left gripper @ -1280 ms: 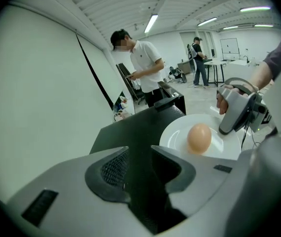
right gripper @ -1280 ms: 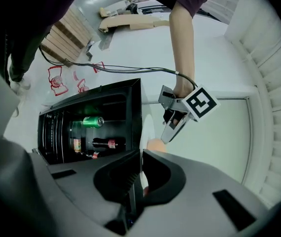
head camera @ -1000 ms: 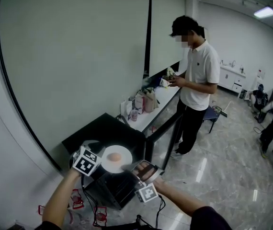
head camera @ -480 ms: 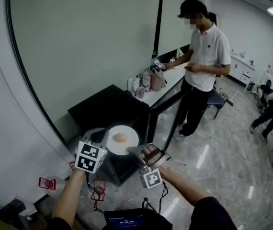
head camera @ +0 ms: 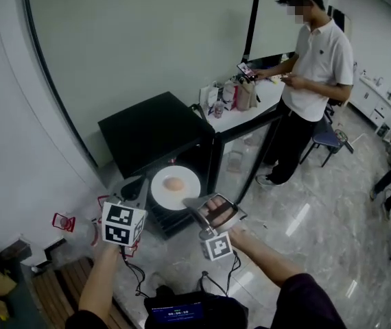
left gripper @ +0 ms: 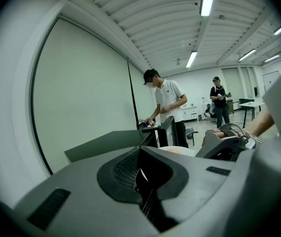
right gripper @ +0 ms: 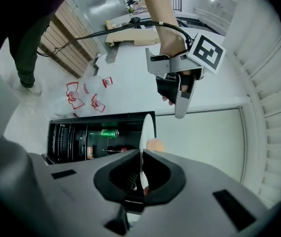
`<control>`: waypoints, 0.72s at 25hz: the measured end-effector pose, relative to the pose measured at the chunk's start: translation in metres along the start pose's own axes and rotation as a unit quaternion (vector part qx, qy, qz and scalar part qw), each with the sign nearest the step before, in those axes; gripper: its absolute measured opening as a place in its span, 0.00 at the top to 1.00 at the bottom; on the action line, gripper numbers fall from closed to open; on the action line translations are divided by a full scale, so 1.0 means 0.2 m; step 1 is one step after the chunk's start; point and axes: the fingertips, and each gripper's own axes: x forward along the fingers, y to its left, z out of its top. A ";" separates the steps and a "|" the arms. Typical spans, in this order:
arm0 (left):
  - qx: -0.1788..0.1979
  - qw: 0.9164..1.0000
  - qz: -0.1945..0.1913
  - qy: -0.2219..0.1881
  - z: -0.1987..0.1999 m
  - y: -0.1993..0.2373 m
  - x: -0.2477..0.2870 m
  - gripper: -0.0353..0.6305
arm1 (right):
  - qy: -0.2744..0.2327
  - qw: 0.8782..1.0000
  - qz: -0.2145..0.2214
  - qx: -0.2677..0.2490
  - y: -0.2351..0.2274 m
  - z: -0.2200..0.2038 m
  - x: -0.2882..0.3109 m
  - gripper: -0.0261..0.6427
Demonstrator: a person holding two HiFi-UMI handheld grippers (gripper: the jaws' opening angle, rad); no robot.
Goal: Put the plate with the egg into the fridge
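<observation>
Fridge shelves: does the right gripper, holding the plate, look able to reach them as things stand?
Likely yes: the fridge stands open toward the right gripper, its jaws shut on the plate rim, and nothing shows in between.

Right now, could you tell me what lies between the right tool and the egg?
Only bare plate: the right tool grips its rim, the egg sits near its middle, nothing else between; the head view shows it.

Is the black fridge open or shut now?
Open: the right gripper view looks into the fridge, where shelves and a green can show inside.
</observation>
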 end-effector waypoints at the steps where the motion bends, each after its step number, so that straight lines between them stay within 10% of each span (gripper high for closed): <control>1: -0.004 1.000 0.006 0.002 -0.02 -0.02 -0.02 0.93 | -0.001 1.000 0.003 0.001 0.03 -0.01 -0.02 0.93; 18: -0.068 0.996 0.027 0.040 -0.64 -0.17 -0.12 0.93 | 0.026 0.999 0.038 0.002 0.42 0.09 0.14 0.93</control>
